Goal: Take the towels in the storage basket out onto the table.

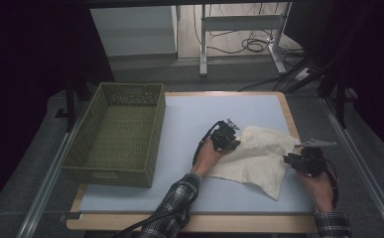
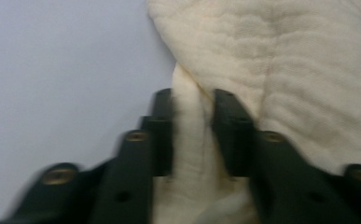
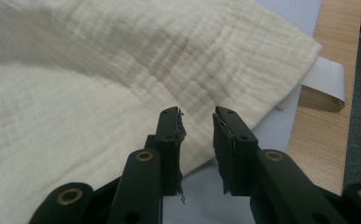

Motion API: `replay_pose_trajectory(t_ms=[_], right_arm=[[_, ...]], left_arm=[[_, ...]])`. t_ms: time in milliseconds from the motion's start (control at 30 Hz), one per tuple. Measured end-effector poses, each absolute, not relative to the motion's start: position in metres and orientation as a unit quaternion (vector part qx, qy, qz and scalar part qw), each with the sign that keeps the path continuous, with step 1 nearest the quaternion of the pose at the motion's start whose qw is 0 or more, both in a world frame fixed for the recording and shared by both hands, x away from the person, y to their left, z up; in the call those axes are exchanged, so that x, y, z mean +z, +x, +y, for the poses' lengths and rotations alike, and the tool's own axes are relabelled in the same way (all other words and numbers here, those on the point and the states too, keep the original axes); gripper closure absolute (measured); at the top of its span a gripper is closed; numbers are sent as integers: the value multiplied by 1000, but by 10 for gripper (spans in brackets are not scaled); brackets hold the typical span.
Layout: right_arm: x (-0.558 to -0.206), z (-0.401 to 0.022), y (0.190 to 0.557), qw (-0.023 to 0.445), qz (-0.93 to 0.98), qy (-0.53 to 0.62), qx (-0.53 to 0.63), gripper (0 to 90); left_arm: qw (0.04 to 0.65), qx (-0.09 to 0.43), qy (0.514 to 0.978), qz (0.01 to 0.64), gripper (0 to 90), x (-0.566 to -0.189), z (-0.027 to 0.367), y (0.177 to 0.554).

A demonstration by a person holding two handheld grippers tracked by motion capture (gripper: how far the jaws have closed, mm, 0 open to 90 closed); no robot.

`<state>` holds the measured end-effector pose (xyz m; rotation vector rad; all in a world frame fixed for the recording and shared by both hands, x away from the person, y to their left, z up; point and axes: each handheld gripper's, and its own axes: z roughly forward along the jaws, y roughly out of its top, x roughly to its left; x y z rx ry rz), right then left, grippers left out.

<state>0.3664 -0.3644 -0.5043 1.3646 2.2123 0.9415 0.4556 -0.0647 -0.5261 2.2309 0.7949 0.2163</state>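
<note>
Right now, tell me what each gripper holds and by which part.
The left gripper pinches a bunched fold at the edge of the cream crinkled cotton cloth. The right gripper holds nothing; its jaws stand apart over the cloth's edge.

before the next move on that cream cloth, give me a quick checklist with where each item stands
1. Left gripper has the cloth: ok, a fold sits pinched between its jaws.
2. Right gripper has the cloth: not ok, jaws apart with nothing between them, just above the cloth's edge.
3. Cloth on the blue mat: ok, rumpled, one corner near the mat's right edge.
4. Green basket ready: ok, it stands left of the mat.
5. How firm the left grip is: cannot tell.
</note>
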Motion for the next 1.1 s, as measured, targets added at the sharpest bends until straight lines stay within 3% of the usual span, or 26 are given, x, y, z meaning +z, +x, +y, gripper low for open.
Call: replay_pose_trajectory(t_ms=[33,67,133,200,400,433,500,600,833,1100], right_arm=[[-505,-365,366,187,786,485,335,715],[-505,-365,366,186,785,485,337,715],[-506,-363,366,185,785,484,339,715],[-506,-361,365,184,788,480,339,715],[-499,-356,367,185,788,474,347,706],[-498,-355,367,186,788,474,348,701],[-496,-352,369,186,790,470,348,692],[-495,-348,373,185,792,468,347,671],[-495,-347,384,186,789,476,341,664],[-495,-352,366,172,792,469,351,690]], left_arm=[[372,79,871,311,870,-526,-65,456],[367,87,873,310,882,-525,-65,455],[364,126,868,314,891,-520,-60,453],[379,123,857,326,891,-511,-49,455],[400,200,825,346,875,-468,-6,446],[396,204,825,348,851,-465,0,445],[371,213,830,359,683,-468,7,447],[358,205,831,374,618,-476,16,453],[355,170,826,403,569,-499,22,465],[382,160,829,376,501,-499,32,412]])
